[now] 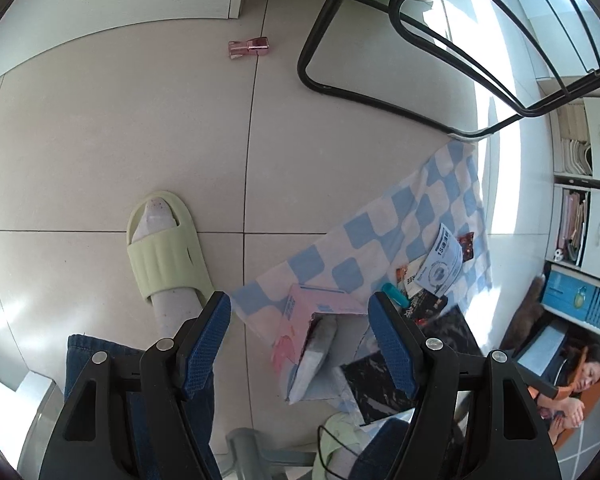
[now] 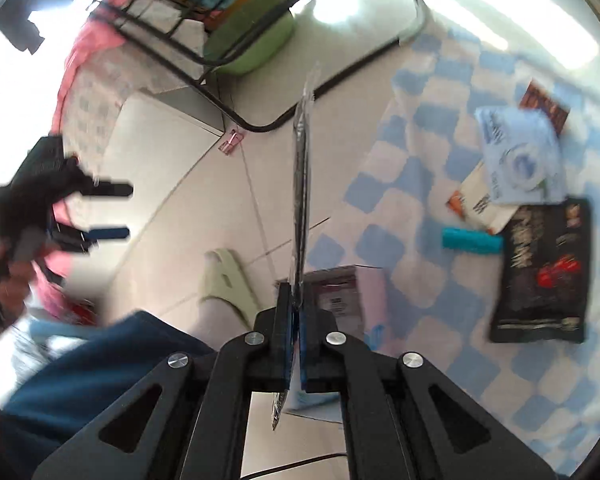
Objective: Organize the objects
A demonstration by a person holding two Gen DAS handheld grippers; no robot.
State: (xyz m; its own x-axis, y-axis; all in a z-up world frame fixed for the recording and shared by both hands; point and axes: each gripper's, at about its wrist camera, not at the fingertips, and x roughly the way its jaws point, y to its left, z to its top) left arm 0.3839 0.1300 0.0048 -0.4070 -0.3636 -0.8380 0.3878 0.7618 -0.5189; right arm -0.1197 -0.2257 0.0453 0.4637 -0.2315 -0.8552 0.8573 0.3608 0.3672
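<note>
The right gripper (image 2: 296, 312) pinches a thin flat packet (image 2: 302, 184) edge-on, its length running straight ahead, above the pink box (image 2: 350, 292) on the checked cloth (image 2: 440, 344); the left gripper (image 1: 300, 340) hangs open over that box.

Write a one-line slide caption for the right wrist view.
Right gripper shut on a thin packet held edge-on above the blue-checked cloth strewn with packets.

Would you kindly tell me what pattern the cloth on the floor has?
Light blue and white checks; the cloth shows most sharply in the left wrist view.
</note>
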